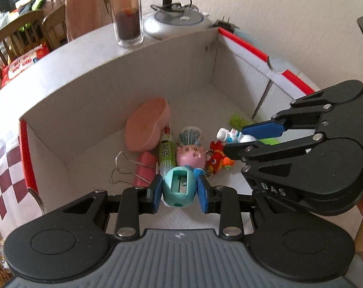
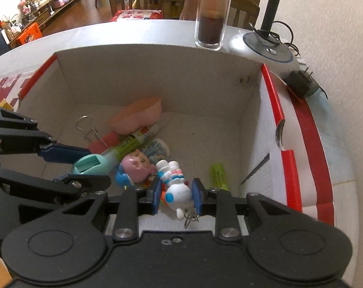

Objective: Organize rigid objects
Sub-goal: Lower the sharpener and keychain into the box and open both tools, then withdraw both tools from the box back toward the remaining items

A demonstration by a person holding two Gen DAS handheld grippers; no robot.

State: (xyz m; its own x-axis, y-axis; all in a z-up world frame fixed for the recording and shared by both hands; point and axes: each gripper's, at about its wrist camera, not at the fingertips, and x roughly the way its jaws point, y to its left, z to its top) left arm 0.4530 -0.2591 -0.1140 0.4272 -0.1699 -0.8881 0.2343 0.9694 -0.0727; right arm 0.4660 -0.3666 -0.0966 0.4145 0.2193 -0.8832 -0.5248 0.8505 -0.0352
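Note:
My left gripper (image 1: 180, 189) is shut on a teal pencil sharpener (image 1: 179, 187), held inside the open cardboard box (image 1: 157, 67). It also shows in the right wrist view (image 2: 91, 165). My right gripper (image 2: 176, 195) is shut on a white toy figure with a keyring (image 2: 177, 189), also inside the box; it also shows in the left wrist view (image 1: 231, 136). On the box floor lie a pink heart-shaped case (image 1: 146, 123), a red binder clip (image 1: 144, 168), a glue stick (image 1: 166, 152), a pink pig toy (image 1: 191, 157), a red toy (image 1: 216, 159) and a green tube (image 2: 218, 176).
Behind the box stand a tall glass of dark drink (image 1: 127, 12), a silver lamp base (image 1: 176, 22) with cable, and a black plug (image 2: 300, 84). Chairs (image 1: 20, 33) stand beyond the table edge. The box walls (image 2: 267, 129) surround both grippers.

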